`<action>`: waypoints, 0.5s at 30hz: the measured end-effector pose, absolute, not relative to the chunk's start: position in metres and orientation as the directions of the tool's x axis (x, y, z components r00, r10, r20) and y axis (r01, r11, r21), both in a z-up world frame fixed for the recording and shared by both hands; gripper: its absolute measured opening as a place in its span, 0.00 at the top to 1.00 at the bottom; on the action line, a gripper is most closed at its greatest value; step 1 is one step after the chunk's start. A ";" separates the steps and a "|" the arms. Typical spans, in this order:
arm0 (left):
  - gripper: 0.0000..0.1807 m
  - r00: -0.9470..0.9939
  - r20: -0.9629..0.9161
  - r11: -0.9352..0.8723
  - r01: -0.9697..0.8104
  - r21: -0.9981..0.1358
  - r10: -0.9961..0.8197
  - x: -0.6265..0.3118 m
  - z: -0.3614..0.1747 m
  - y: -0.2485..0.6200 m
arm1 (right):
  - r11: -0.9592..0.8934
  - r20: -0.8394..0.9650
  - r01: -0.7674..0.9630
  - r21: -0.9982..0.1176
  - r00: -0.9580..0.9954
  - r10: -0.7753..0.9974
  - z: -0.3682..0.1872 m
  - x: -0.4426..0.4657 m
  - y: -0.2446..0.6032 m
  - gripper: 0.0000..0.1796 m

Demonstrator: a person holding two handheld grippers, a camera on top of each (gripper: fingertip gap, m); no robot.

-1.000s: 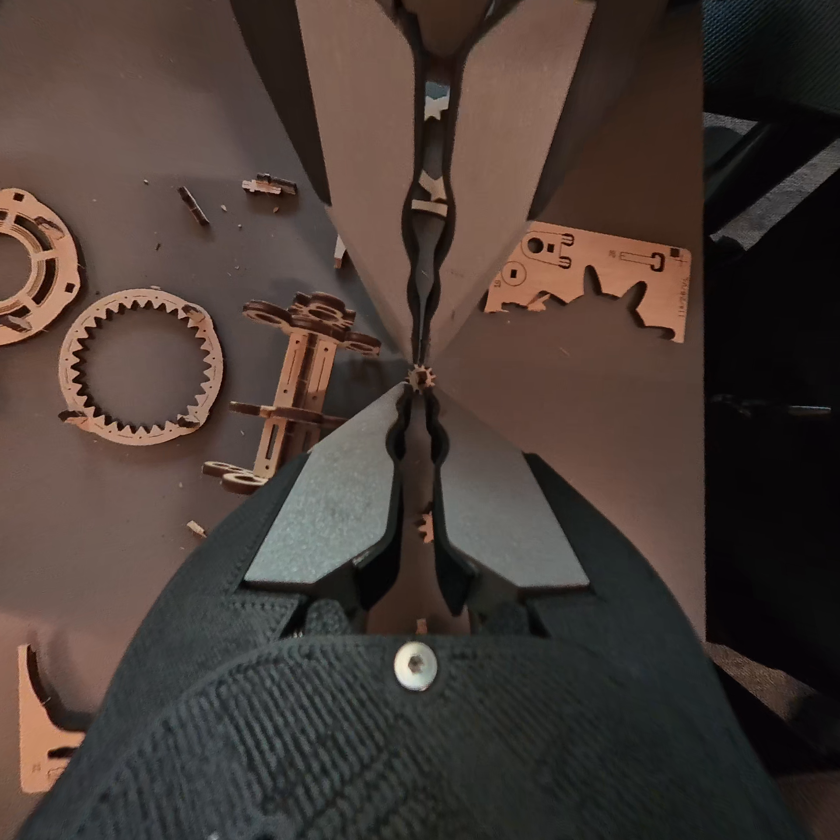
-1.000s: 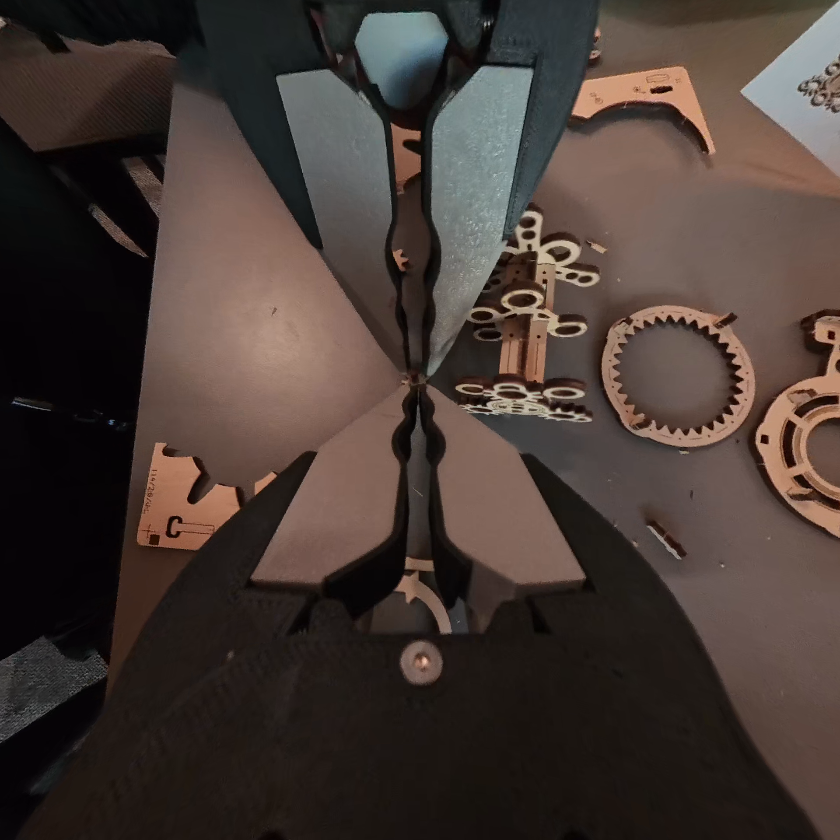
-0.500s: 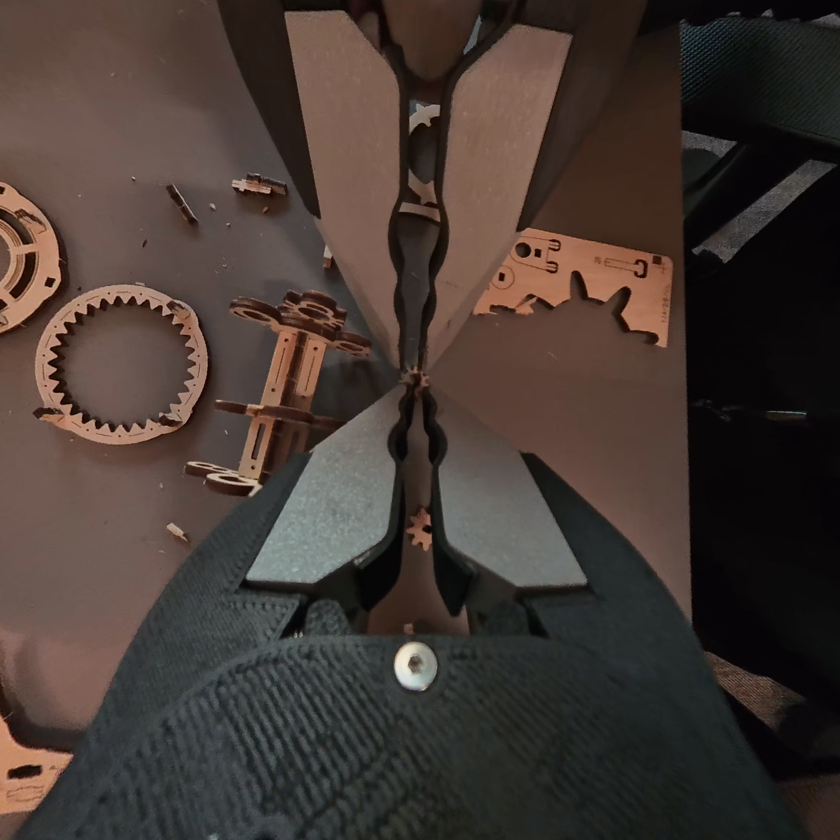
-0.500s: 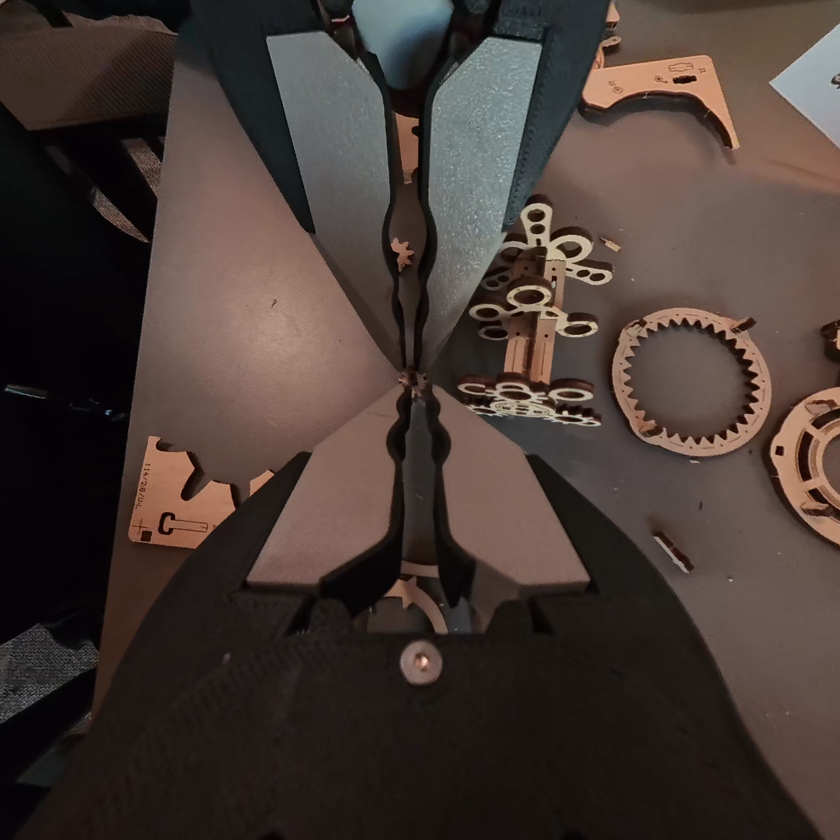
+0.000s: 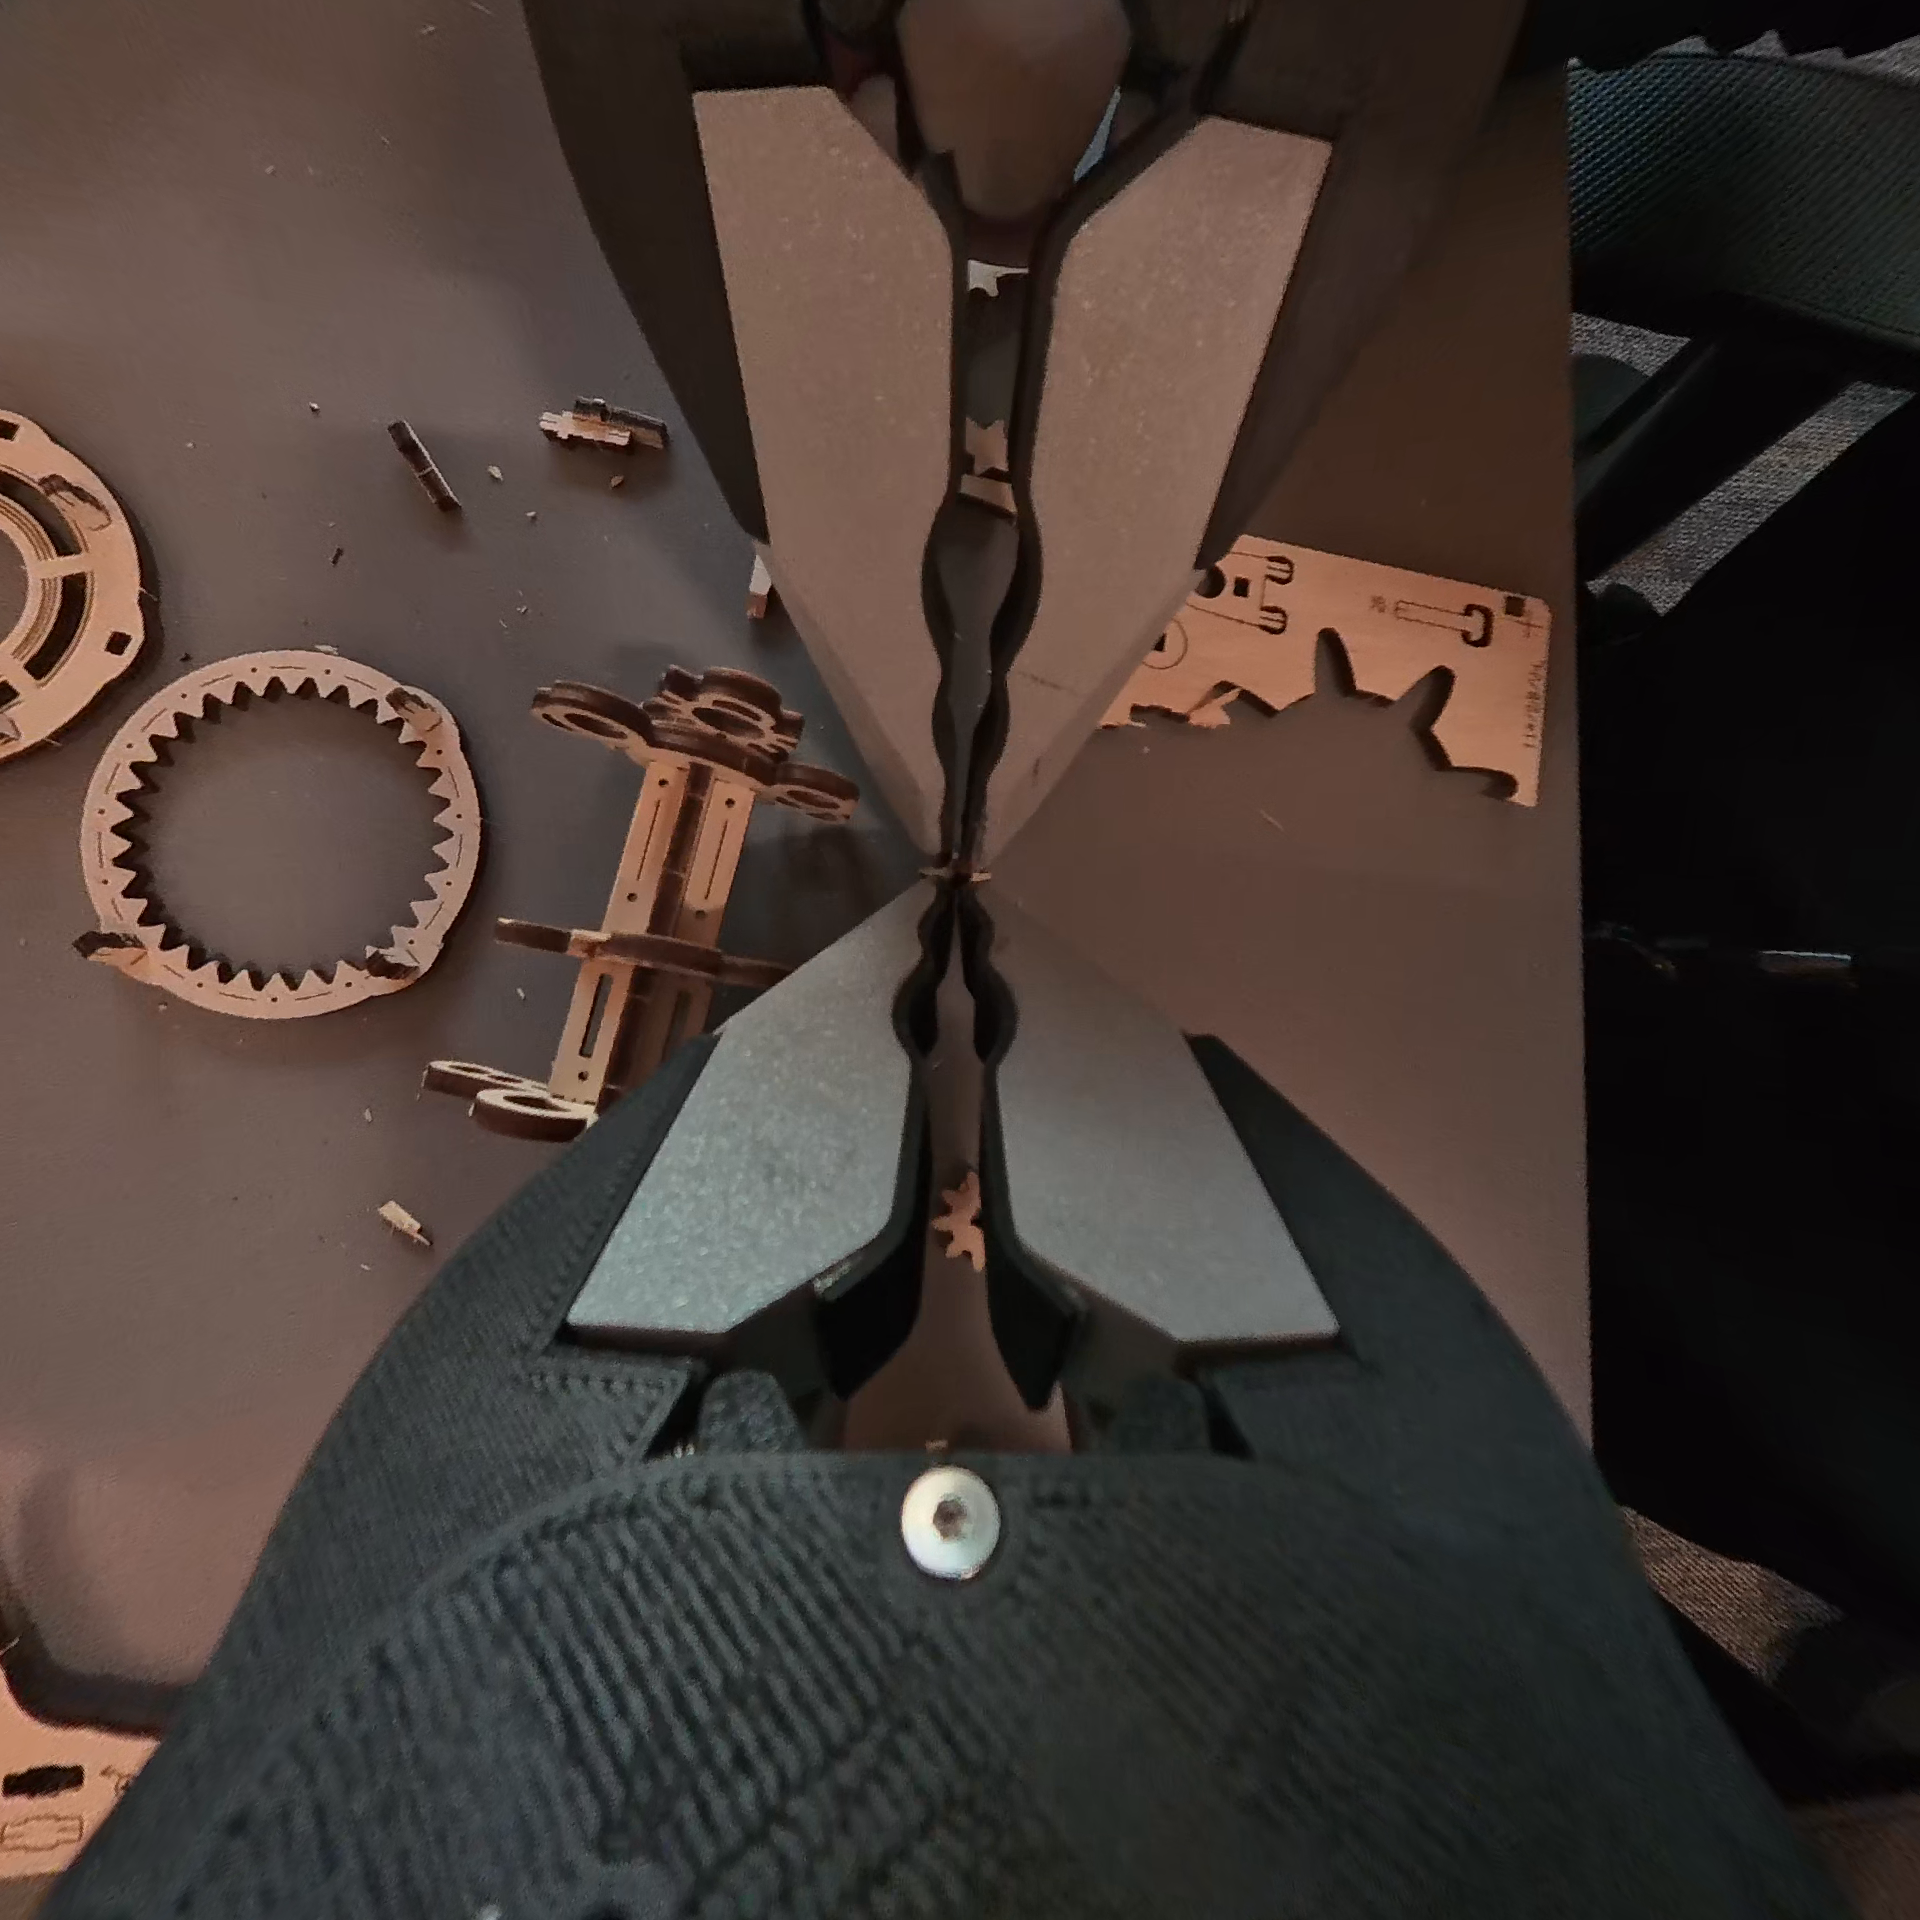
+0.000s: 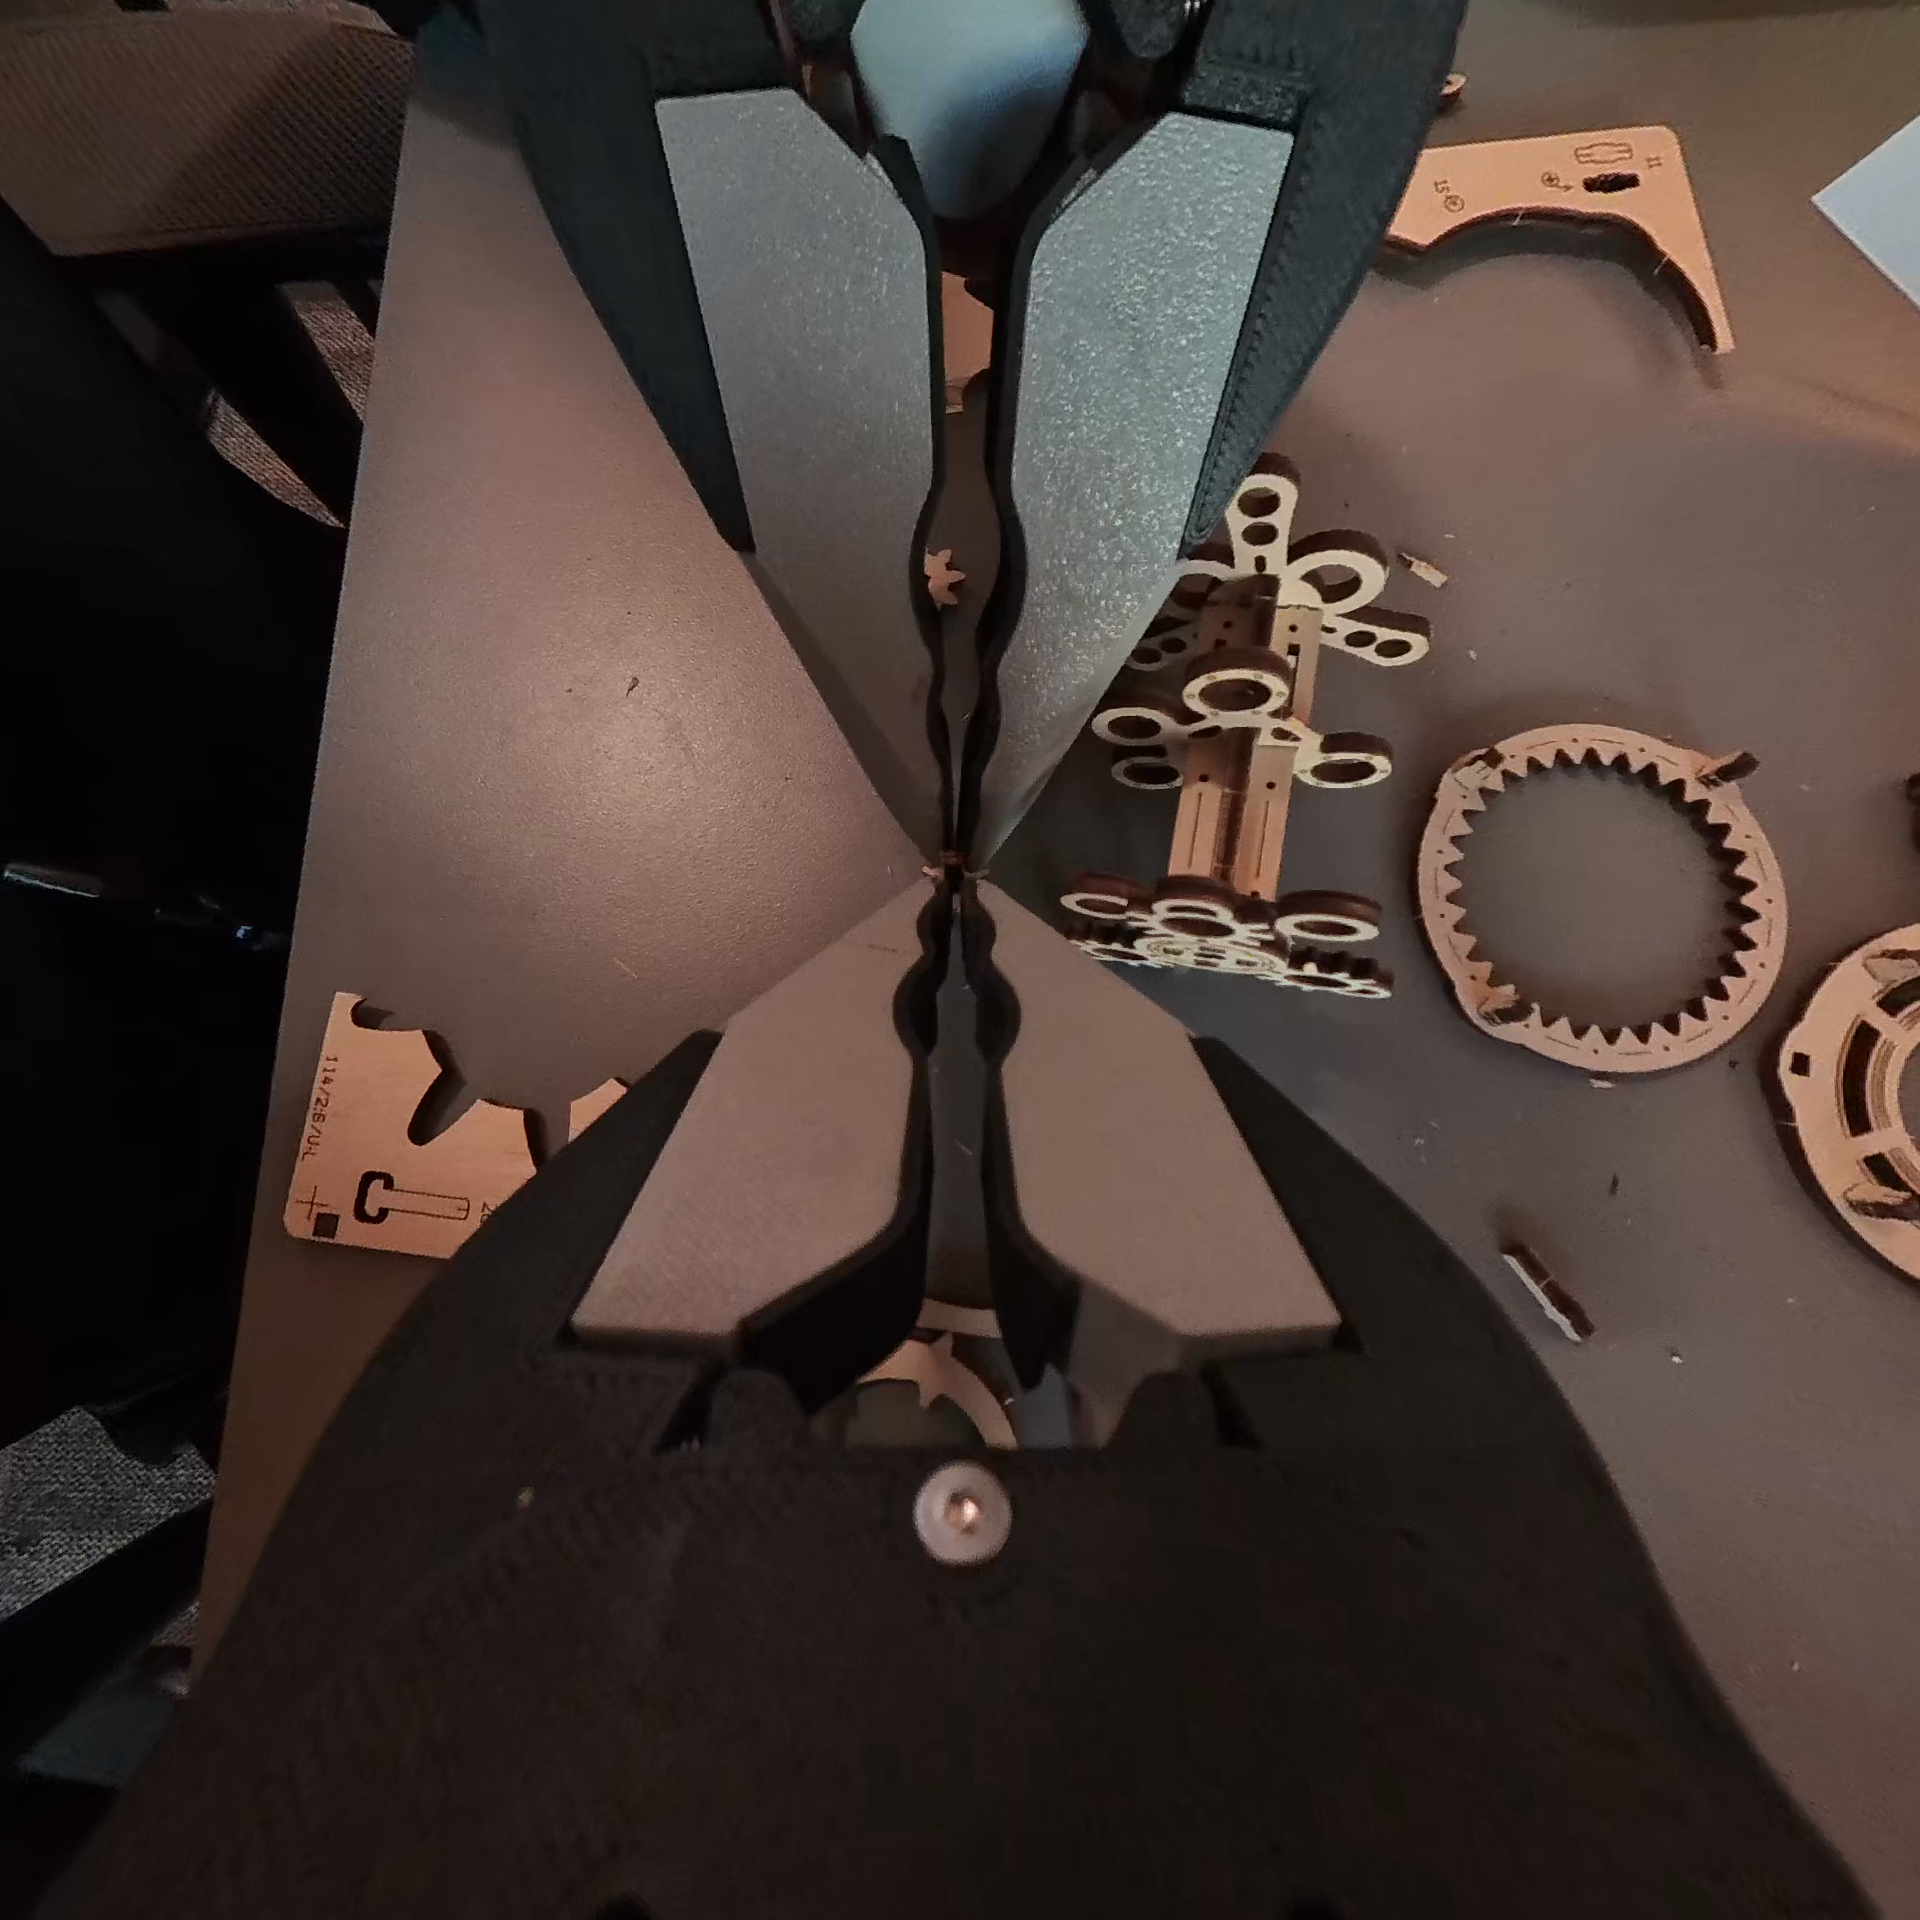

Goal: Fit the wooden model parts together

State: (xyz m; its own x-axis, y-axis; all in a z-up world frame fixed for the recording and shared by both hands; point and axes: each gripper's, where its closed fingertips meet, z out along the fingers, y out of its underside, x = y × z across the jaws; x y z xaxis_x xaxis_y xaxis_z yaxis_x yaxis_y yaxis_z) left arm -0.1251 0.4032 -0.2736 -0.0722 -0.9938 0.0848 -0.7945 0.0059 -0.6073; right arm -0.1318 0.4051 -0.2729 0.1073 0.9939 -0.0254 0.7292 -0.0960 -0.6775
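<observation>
Presently, in the left wrist view, the left gripper (image 5: 954, 896) and the right gripper (image 5: 958, 850) meet tip to tip over the grey table (image 5: 1288, 935). Both sets of jaws are drawn almost fully together, and a tiny wooden piece (image 5: 948, 871) sits pinched at the point where the four tips converge; which gripper bears it cannot be told. A small loose gear (image 5: 958, 1218) lies on the table, seen through the gap between the left gripper's fingers. To the left lie a shaft assembly with lobed plates (image 5: 665, 894), a toothed ring (image 5: 281, 836) and, at the left edge, a spoked round frame (image 5: 62, 592). A cut-out wooden sheet (image 5: 1382, 665) lies at the far right, near the table edge. Small offcuts are scattered at the far left.

Next, in the right wrist view, the right gripper (image 6: 954, 902) is again nearly closed, its tips against those of the left gripper (image 6: 956, 847) opposite, with the tiny wooden piece (image 6: 948, 871) between them. The small loose gear (image 6: 943, 574) shows through the left gripper's finger gap. The shaft assembly with lobed plates (image 6: 1247, 769) lies just right of the tips, the toothed ring (image 6: 1600, 899) beyond it, the spoked round frame (image 6: 1860, 1101) at the right edge. The cut-out wooden sheet (image 6: 395, 1174) lies near left; a curved offcut sheet (image 6: 1558, 208) lies far right
</observation>
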 end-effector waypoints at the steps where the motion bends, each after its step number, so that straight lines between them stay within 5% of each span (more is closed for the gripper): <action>1: 1.00 -0.075 0.084 0.008 -0.795 -0.606 -0.994 -0.125 -0.274 0.403 | -0.096 -0.026 0.731 -0.675 0.107 0.994 -0.273 -0.132 0.405 1.00; 15: 1.00 -0.112 0.084 0.055 -0.863 -0.501 -0.990 -0.125 -0.274 0.403 | -0.094 -0.062 0.774 -0.627 0.070 0.996 -0.275 -0.132 0.405 1.00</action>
